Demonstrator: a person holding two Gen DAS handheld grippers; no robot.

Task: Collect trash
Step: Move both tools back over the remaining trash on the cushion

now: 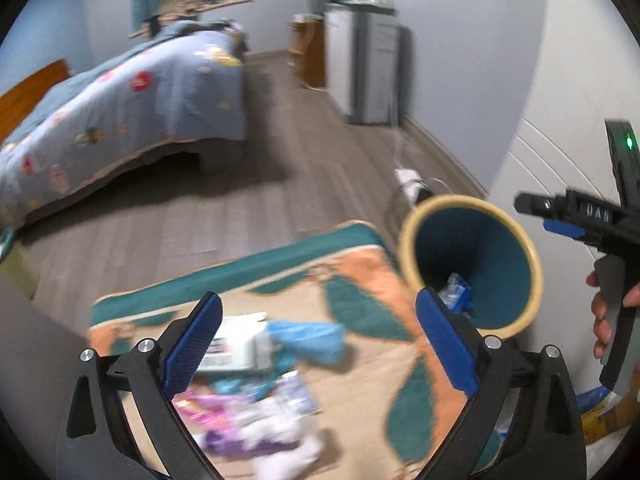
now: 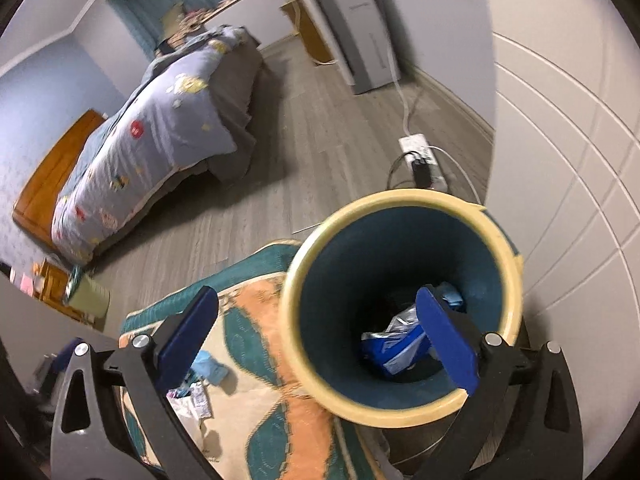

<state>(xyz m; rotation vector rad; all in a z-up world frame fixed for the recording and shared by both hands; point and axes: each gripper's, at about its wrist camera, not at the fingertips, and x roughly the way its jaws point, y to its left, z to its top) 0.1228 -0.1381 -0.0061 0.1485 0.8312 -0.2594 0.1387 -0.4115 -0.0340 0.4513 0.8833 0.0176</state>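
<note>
Left wrist: left tongs (image 1: 318, 344) spread above litter (image 1: 256, 384); right tongs (image 2: 316, 332) spread over bin (image 2: 400, 304).

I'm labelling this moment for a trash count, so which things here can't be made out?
- Trash pile on the rug, left wrist view: motion blur smears items together; no count possible.
- Bin contents, right wrist view: a blue wrapper shows, but shadow and the right gripper fingers hide the rest.
- Left gripper hangs open over the pile; its fingers cover some.
</note>
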